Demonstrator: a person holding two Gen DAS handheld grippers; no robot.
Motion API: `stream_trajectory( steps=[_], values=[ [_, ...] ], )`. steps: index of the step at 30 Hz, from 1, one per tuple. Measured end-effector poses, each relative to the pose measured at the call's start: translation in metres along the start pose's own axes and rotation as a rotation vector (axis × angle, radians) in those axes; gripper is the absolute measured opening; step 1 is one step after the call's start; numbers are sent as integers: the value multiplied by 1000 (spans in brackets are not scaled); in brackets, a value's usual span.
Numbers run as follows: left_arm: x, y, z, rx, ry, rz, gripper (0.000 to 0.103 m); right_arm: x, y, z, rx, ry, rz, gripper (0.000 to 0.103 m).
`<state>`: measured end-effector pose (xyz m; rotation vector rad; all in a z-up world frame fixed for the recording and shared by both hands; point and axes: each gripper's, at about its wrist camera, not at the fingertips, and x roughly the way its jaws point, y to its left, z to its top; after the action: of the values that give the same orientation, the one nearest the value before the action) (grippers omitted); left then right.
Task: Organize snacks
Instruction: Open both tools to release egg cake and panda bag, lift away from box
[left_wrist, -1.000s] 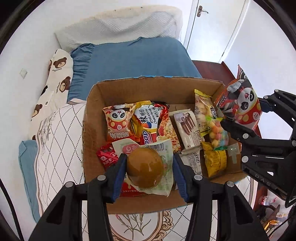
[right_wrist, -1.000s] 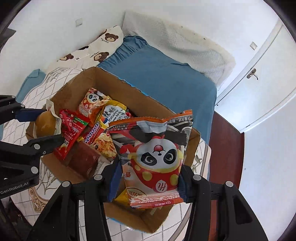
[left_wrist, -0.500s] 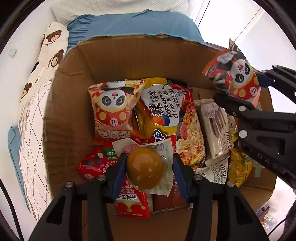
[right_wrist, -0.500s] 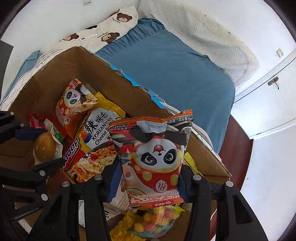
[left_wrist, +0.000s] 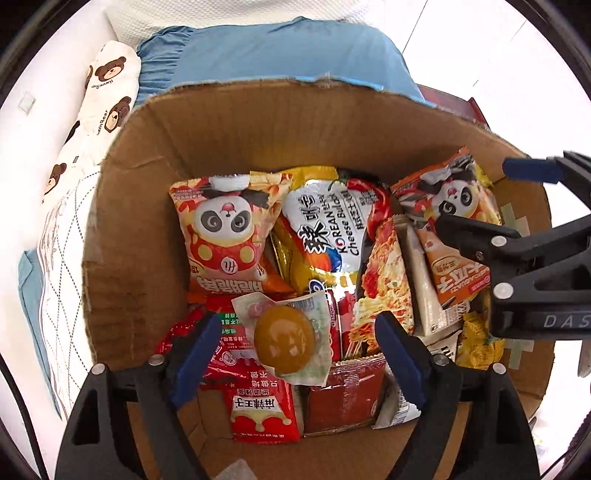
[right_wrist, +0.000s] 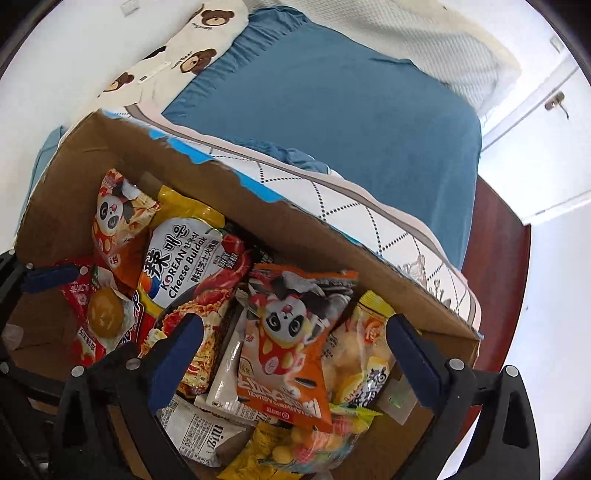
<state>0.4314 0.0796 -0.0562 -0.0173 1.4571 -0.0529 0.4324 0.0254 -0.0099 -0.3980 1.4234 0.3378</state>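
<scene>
Both hand-held grippers have let go since half a second ago. The left hand-held gripper (left_wrist: 291, 352) now gapes wide around the brown egg in clear plastic wrap (left_wrist: 284, 344), lying low in the brown cardboard box (left_wrist: 136, 206). The right hand-held gripper (right_wrist: 295, 350) stands wide, and its orange panda-print snack bag (right_wrist: 286, 343) lies on the packets at lower centre.

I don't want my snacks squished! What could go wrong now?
1. The egg lies loose between the fingers of the open left hand-held gripper. Pushing lower might squash it.
2. The panda bag under the open right hand-held gripper lies on top of other packets, so it may slide.
3. The box is crowded, so closing fingers could snag neighbouring packets.
</scene>
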Motion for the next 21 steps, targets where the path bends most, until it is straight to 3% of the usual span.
stream_trajectory(
  steps=[3,12,21],
  values=[
    [-5,-2,6,-5,-8,-9,85,-4,-10,-6,41,1,8,101],
    [-43,-8,-17,-29,-61,-9,85,-39,-29,-56,192,-20,43,101],
    [-76,-2,-49,-66,-152,23,85,-76,-27,-127,406,-147,86,101]
  ],
)
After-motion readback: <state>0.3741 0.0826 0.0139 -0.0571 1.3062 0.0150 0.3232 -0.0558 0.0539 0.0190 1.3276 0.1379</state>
